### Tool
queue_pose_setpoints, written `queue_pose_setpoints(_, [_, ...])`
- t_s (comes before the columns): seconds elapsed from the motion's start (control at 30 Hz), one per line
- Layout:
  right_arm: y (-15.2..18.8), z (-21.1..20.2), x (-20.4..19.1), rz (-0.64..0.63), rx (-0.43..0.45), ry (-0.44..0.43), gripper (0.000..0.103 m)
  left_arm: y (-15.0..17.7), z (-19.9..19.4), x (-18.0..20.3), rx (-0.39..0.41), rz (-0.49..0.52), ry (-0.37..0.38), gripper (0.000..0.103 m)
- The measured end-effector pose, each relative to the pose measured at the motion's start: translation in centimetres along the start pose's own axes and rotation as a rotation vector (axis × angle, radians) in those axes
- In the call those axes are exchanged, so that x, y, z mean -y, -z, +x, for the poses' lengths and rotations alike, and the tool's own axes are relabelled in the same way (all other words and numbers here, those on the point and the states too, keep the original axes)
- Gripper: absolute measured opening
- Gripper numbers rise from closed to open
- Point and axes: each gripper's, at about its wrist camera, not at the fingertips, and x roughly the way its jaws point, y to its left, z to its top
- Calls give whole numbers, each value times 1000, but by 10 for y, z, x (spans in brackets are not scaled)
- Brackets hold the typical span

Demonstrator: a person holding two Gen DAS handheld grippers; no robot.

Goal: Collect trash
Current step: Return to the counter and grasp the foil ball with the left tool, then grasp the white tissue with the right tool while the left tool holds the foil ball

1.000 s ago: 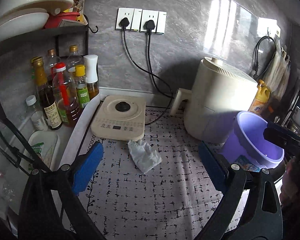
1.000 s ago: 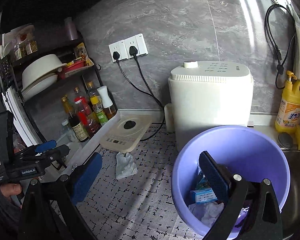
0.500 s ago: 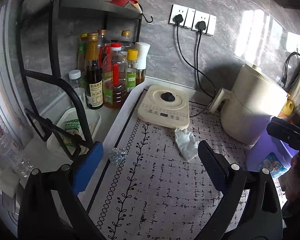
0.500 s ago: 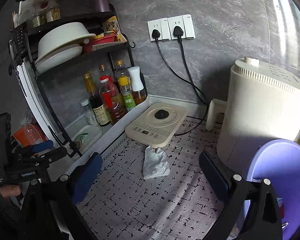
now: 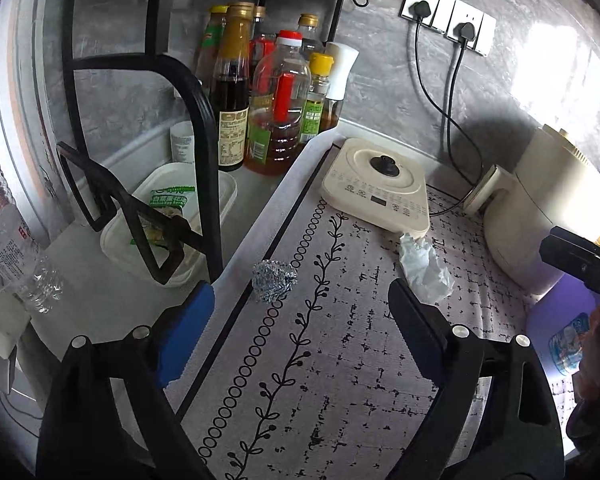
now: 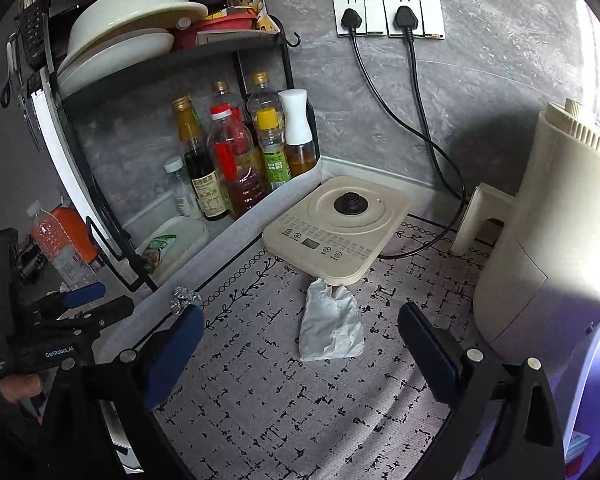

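Meanwhile, crumpled tissue [image 6: 330, 330] lay on patterned mat [image 6: 284, 412], touching front edge of cream induction base [image 6: 336, 230], long axis running from base toward right gripper [image 6: 298, 358]. Foil ball [image 5: 274, 281] sat near mat's left border, ahead of left gripper [image 5: 300, 338]. Both jaws spread wide, empty.

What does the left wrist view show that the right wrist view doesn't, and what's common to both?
Only the left wrist view shows the blue-labelled wrapper inside the purple plastic bin. Only the right wrist view shows the stacked white bowls on the black rack shelf. Both show the crumpled foil ball at the mat's edge, the crumpled white tissue by the cream induction cooker, and open, empty grippers: left, right.
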Motion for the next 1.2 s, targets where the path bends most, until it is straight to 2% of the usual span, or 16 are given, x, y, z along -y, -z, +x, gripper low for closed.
queue_pose_setpoints(0.43, [5,42,19,21,-97,41,94,7,71,9,-114,29,-76,84])
queue_pose_setpoints(0.57, [9,53,23,20,-136,59,90,9,93,11,-144,51,-101,84])
queue_pose_setpoints(0.8, [20,72,29,16,-200,72,88,5,115,13,-164,57,-122,83])
queue_pose_setpoints(0.83, [21,73,29,16,-206,72,87,4,117,14,-165,59,-122,81])
queue_pose_setpoints(0.87, [21,75,29,14,-212,72,87,3,120,14,-170,60,-122,74])
queue_pose_setpoints(0.97, [21,83,31,10,-222,70,86,1,127,18,-186,74,-131,41])
queue_pose_setpoints(1.07, [21,92,32,12,-239,64,83,-2,125,22,-184,69,-85,41])
queue_pose_setpoints(1.2, [21,106,32,11,-251,54,82,-7,116,31,-153,107,-75,41])
